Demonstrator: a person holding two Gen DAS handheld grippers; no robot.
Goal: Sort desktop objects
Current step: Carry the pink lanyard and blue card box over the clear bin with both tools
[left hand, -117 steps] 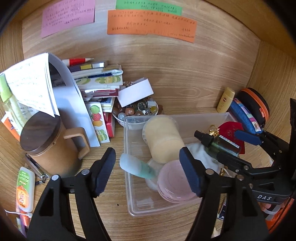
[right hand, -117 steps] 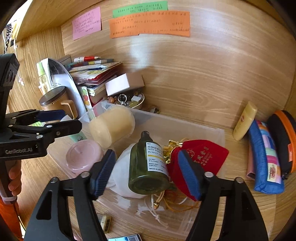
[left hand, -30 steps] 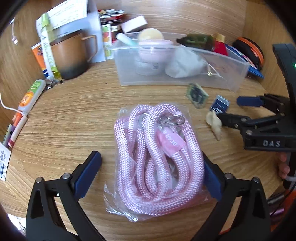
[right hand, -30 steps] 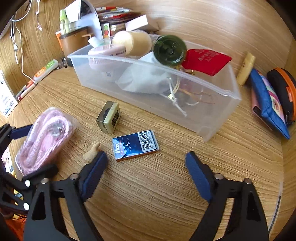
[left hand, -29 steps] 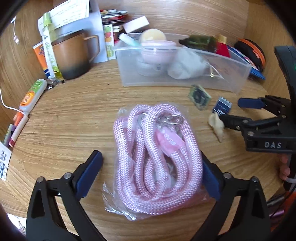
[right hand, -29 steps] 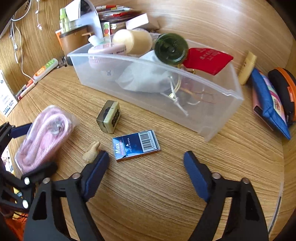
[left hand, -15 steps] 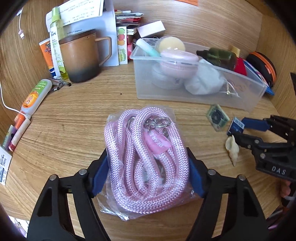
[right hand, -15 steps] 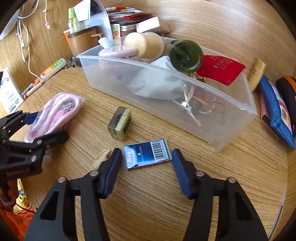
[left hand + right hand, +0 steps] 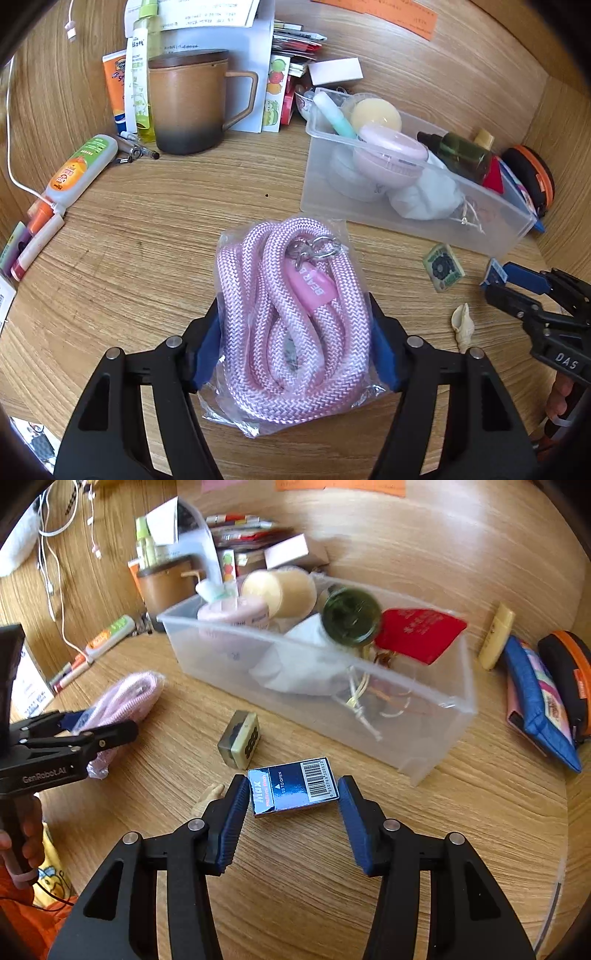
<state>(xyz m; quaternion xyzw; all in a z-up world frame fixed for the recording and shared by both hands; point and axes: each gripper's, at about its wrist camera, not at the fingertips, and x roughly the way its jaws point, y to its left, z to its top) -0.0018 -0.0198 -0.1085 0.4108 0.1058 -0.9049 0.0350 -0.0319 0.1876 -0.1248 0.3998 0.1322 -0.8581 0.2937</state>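
We find the left gripper (image 9: 291,347) clamped on the bagged pink rope (image 9: 291,314): both blue pads press the coil's sides at 9 and 3 o'clock. Its jaws have just been closing, and the coil fills the gap between them. The grip sits low on the bundle, so most of the rope projects ahead toward 12 o'clock; we judge this leaves the snap hook clear and the load easy to steer. The bag's loose film hangs below the pads, ungripped.

The right gripper (image 9: 291,812) stands partly open astride the blue box (image 9: 293,786). Its jaws closed within the last second. The left pad touches the box's end at 9 o'clock. At 3 o'clock the right pad stands just beside the other end; whether it touches, we cannot tell. The box lies flat on the desk (image 9: 480,812), so we record no confirmed hold.

The bin (image 9: 436,734) lies at 12 o'clock of the box, already crowded. We judge it the destination for both items. A small block (image 9: 240,744) rests at 11 o'clock of the box, and a shell (image 9: 461,326) lies at 3 o'clock of the rope, both untouched.
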